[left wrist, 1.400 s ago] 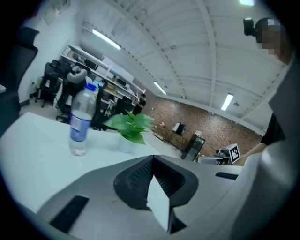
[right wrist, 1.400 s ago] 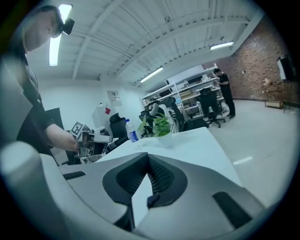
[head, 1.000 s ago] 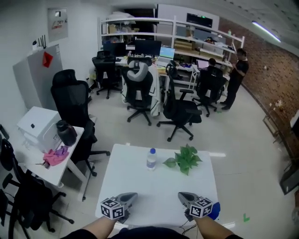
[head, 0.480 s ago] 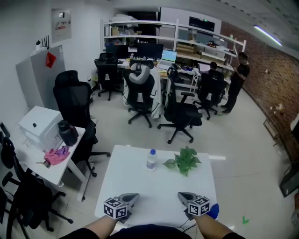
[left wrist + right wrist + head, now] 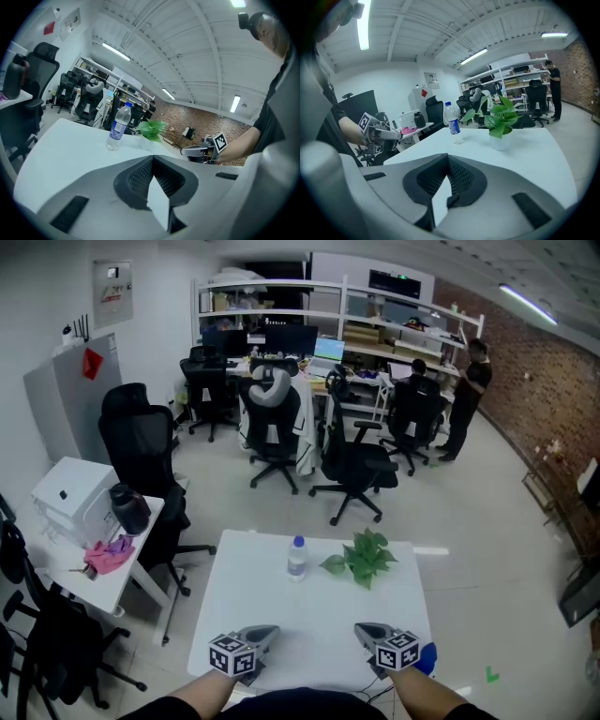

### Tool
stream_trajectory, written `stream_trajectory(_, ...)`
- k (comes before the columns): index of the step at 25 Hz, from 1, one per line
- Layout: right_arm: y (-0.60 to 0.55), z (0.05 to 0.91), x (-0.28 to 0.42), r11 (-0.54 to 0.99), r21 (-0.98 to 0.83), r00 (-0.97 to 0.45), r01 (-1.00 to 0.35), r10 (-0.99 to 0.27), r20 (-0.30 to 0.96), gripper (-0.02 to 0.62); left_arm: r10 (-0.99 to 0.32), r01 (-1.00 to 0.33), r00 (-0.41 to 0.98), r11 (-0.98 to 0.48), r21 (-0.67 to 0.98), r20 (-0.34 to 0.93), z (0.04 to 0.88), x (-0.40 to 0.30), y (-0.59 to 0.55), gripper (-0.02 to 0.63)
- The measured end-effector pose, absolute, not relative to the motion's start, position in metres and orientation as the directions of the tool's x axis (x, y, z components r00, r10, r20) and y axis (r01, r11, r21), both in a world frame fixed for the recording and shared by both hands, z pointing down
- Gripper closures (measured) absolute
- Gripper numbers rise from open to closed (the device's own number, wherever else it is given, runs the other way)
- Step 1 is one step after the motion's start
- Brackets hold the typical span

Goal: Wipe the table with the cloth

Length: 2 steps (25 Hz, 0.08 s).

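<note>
Closest to you, your forearms come in at 6 o'clock and get chopped off by the bottom edge of the head view. Your left tool (image 5: 265, 633) and right tool (image 5: 364, 630) sit at the near edge of the white bench (image 5: 319, 606), roughly 7 and 5 o'clock, with their tips angled in toward each other. Both are clenched, tips touching, with nothing pinched in either. Each tool's own view just shows bare bench top through the little gap behind the tips.

The cloth is the tricky bit. A blue patch (image 5: 427, 659) peeks out right beside the right tool's marker cube, at the bench's near right corner. The cube hides most of it, so you can't really tell if that's the cloth.

Further up the bench, near 12 o'clock, a clear water bottle (image 5: 297, 557) stands upright. A small leafy plant (image 5: 361, 557) is just beside it toward 1 o'clock, and its leaves hide its white pot from above.

Off at 9 o'clock, a side desk (image 5: 136, 563) stands apart from the bench. It carries a crumpled pink cloth (image 5: 109, 554), a dark jug (image 5: 129, 509) and a white box (image 5: 70, 498).

Way back from 12 to 1 o'clock are office chairs, shelving and two people, too small to make out much.
</note>
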State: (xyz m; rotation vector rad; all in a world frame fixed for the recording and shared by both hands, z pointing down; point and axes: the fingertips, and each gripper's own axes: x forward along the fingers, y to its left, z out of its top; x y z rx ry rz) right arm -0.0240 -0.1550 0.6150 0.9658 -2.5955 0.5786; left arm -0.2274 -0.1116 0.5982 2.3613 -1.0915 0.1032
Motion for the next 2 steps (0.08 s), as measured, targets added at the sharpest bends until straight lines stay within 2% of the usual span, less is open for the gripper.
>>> stream_trajectory(2,-0.1531,0.6151,-0.0226,0.691,-0.26,-0.723,-0.675,-0.549,0.419,0.588,-0.685,-0.727,0.671,-0.532,0.435,0.283,0.5985,-0.226,-0.1098,0.606)
